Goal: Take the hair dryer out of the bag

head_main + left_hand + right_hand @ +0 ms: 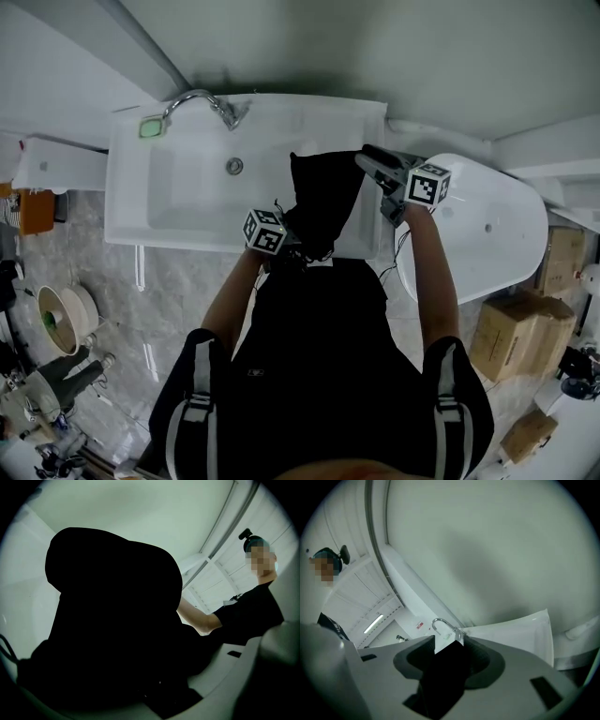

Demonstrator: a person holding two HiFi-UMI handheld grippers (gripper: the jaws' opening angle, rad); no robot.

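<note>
A black fabric bag (323,202) hangs in the air over the right end of the white sink (187,197). No hair dryer shows; the bag hides whatever is in it. My left gripper (286,239) is shut on the bag's near lower corner, and the dark cloth (112,620) fills the left gripper view and covers the jaws. My right gripper (370,161) is at the bag's far upper right corner. Its jaws stand wide apart (445,653), with black cloth (443,681) showing in the gap; I see no pad pressing on it.
A chrome faucet (202,101) and a green soap dish (151,127) sit at the sink's back left. A white bathtub (497,234) stands right of the sink, with cardboard boxes (520,337) beyond it. A wall rises behind the sink.
</note>
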